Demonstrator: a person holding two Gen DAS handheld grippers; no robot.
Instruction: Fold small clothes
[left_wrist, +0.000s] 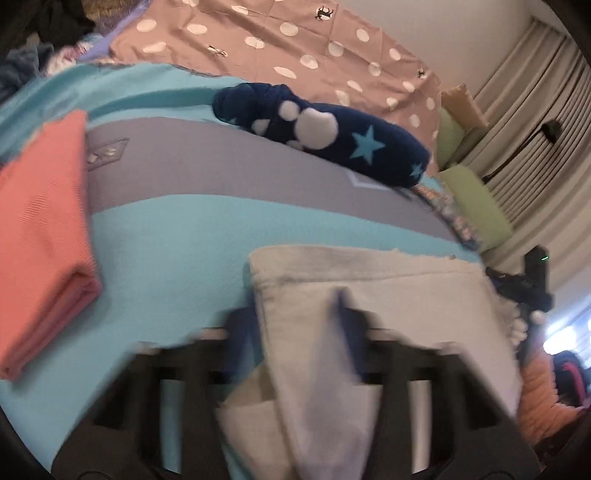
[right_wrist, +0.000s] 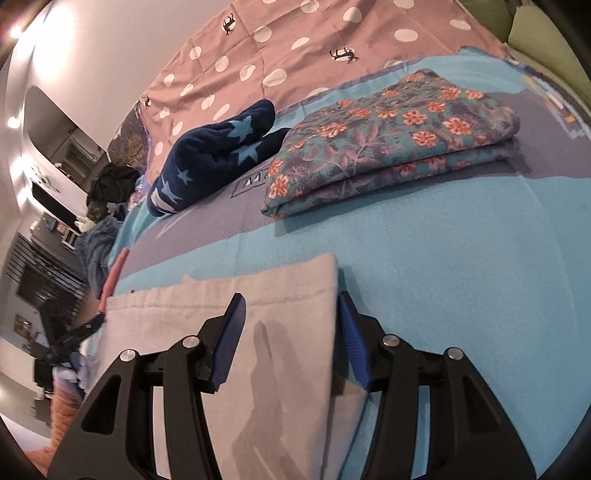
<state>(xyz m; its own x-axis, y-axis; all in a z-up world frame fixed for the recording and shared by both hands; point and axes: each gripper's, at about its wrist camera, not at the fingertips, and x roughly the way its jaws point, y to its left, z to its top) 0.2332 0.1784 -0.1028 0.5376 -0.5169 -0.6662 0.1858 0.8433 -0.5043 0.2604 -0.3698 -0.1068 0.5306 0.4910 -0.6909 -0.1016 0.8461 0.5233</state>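
Observation:
A white cloth (left_wrist: 388, 295) lies on the turquoise blanket (left_wrist: 177, 258) close in front of both grippers. My left gripper (left_wrist: 295, 325) is blurred; its fingers stand apart with a fold of the white cloth rising between them. In the right wrist view the white cloth (right_wrist: 280, 332) lies flat between the spread blue-padded fingers of my right gripper (right_wrist: 291, 314), which is open over the cloth's right edge. The other gripper shows at the cloth's far side in each view.
A folded coral garment (left_wrist: 44, 236) lies at left. A navy star-patterned garment (left_wrist: 325, 133) lies rolled at the back. A folded floral garment (right_wrist: 399, 140) lies at right. A pink polka-dot sheet (right_wrist: 295, 48) covers the far bed. Green pillows (left_wrist: 476, 206) stand at the edge.

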